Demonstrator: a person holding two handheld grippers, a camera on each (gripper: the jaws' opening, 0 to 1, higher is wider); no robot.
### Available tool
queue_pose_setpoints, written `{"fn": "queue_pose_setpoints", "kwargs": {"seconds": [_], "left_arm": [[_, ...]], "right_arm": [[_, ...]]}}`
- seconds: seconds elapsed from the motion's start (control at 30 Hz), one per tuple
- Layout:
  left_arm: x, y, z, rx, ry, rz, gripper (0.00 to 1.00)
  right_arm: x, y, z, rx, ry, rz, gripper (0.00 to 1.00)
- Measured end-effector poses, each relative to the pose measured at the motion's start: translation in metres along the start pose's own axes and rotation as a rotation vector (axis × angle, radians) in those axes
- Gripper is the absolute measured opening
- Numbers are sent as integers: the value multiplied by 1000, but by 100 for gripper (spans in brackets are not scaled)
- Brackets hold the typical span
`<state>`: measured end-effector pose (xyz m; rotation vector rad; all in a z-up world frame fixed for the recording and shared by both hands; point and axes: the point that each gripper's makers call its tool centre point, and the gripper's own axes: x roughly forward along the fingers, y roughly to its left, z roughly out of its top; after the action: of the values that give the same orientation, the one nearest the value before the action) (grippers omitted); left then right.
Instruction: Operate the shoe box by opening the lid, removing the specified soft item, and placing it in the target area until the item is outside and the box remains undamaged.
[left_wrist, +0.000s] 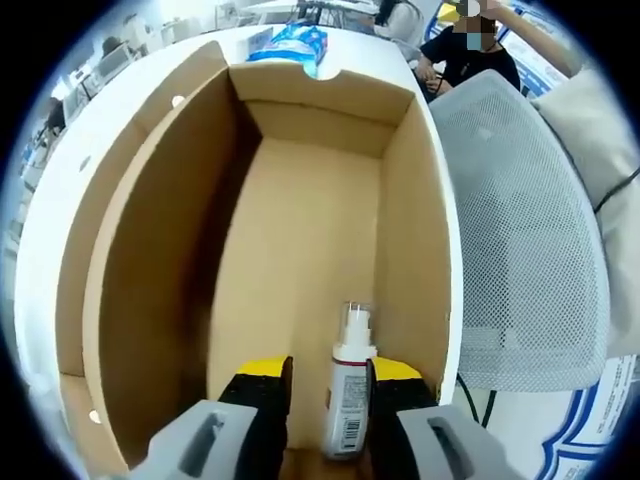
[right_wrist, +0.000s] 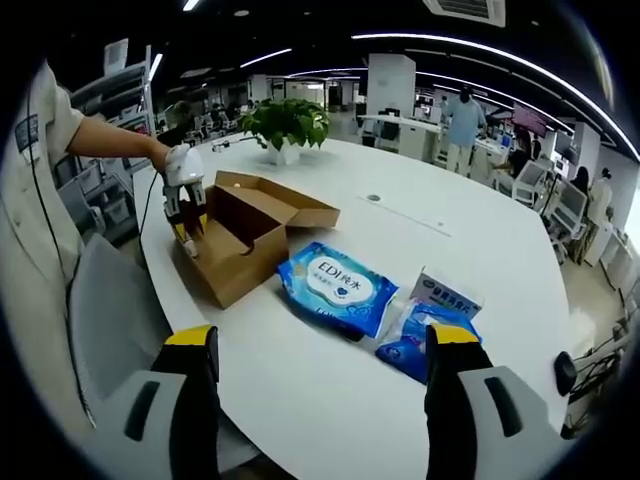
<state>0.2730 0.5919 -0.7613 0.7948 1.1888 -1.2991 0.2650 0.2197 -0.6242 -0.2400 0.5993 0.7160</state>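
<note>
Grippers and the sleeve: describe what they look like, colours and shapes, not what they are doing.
In the left gripper view, the left gripper has grey moulded bodies with slot-shaped cutouts, black jaws and yellow tips. In the right gripper view, the right gripper matches: grey bodies with dark slots, black jaws, yellow tips. There, the person's sleeve is light beige with a dark patch, and a thin dark cable hangs beside it.

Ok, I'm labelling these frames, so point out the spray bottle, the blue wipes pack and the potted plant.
spray bottle (left_wrist: 350, 395): left gripper view, on its white labelled body.
blue wipes pack (right_wrist: 335, 283): right gripper view, on its printed front.
potted plant (right_wrist: 288, 122): right gripper view, on its green leaves.
</note>
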Motion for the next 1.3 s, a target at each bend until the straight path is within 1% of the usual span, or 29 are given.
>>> {"fn": "queue_pose_setpoints", "kwargs": {"seconds": [0.07,0.1,0.13,0.17,0.2,0.3,0.47,0.57,0.73,0.8,0.83,0.9,0.93,1.07,1.13,1.2,1.3], "left_arm": [[-1,4,1,-22,-14,27,25],[-2,9,1,-34,-21,53,22],[-3,11,1,-41,-17,70,21],[-2,15,-4,-60,3,95,20],[-1,12,-3,-48,-3,79,20],[-3,9,-3,-39,-6,73,20],[-4,8,-3,-38,-19,41,27],[-4,4,1,-23,-36,15,29],[0,2,6,-17,-42,-6,30],[3,-3,10,-19,-57,-43,30],[6,-5,11,-11,-53,-57,29],[9,-3,11,9,-40,-50,30],[10,-3,12,10,-36,-57,30],[12,-4,19,4,-49,-72,31],[13,-6,22,26,-42,-72,33],[14,-8,23,44,-32,-72,33],[13,-6,22,41,-36,-65,34]], "right_arm": [[0,0,0,0,-2,0,80],[0,0,0,0,-2,0,80],[0,0,1,-2,-2,0,80],[0,1,1,-2,-3,1,80],[0,1,1,-2,-2,3,80],[0,1,1,-5,-2,4,80],[1,1,0,-4,1,4,80],[1,1,-1,-2,0,4,80],[1,0,-4,-3,10,1,79],[0,0,-5,-2,11,-1,79],[-1,0,-6,-2,12,-4,79],[-2,-1,-7,3,14,-10,79],[-3,-2,-7,5,13,-12,79],[-4,-3,-10,11,14,-20,79],[-4,-2,-11,16,14,-22,79],[-4,-2,-11,18,12,-23,79],[-3,-1,-11,20,9,-21,79]]}}
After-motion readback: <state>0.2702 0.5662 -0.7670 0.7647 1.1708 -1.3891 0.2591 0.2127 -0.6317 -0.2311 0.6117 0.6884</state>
